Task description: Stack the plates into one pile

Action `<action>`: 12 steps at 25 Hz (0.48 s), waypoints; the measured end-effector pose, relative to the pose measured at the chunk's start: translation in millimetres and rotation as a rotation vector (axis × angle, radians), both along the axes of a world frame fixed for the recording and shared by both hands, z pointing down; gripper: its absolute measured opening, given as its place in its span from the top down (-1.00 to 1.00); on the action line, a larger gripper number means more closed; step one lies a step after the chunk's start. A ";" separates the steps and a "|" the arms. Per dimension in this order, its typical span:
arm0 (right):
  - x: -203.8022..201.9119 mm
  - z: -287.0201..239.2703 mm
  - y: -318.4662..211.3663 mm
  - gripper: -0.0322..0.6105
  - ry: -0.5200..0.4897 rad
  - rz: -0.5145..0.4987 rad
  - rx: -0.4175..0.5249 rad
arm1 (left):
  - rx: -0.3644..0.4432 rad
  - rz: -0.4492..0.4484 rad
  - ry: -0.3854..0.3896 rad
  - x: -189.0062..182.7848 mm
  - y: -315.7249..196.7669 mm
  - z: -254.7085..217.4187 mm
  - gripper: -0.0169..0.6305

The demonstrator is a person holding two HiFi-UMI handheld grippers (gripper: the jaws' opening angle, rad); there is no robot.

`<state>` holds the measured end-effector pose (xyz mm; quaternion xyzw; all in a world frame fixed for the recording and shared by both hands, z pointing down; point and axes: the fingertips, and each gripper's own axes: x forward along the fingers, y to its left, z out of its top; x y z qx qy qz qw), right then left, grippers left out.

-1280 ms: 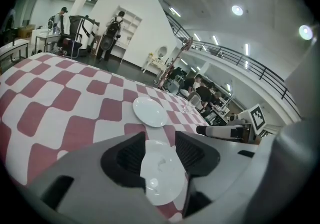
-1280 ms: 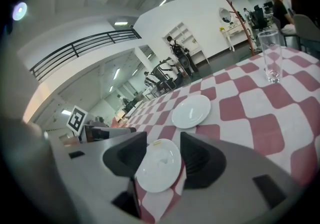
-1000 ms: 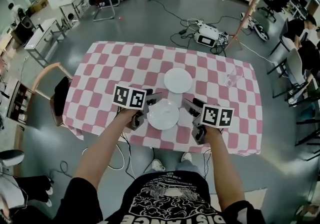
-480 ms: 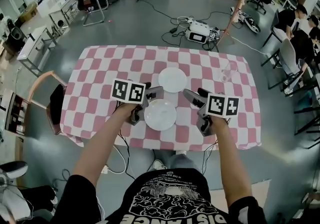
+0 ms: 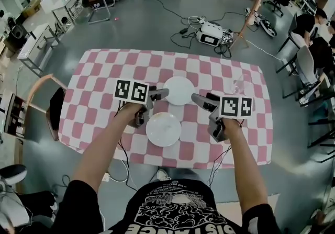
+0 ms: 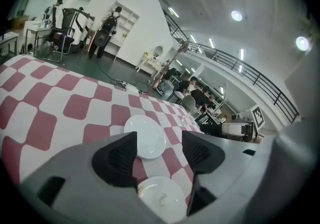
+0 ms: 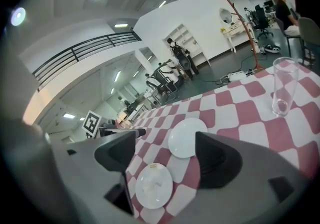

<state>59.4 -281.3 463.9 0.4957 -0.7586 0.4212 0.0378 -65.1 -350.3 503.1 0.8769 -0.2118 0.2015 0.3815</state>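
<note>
Both grippers have come away from the near plate (image 5: 163,129) since a second ago. I read left gripper (image 5: 158,93) released, empty; right gripper (image 5: 201,99) jaws opening, nothing between. Near plate sits mid-frame on checked worktop (image 5: 99,91); far plate (image 5: 179,90) just above, apart.

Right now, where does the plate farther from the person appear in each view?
Head view: far plate, table centre, just above the near plate.
Left gripper view: far plate, lower centre, above the near plate.
Right gripper view: far plate, lower centre, up-right of the near plate.
Shared landmark: the near plate.
</note>
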 end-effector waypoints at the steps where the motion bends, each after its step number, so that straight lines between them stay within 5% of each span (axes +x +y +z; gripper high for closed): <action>1: 2.2 2.9 -4.7 -0.22 -0.007 -0.007 -0.008 | -0.013 -0.003 -0.003 1.4 -4.6 3.6 0.09; 12: 17.0 53.9 -38.6 -0.22 -0.124 -0.036 -0.137 | -0.201 -0.050 0.001 13.5 -39.8 47.0 0.09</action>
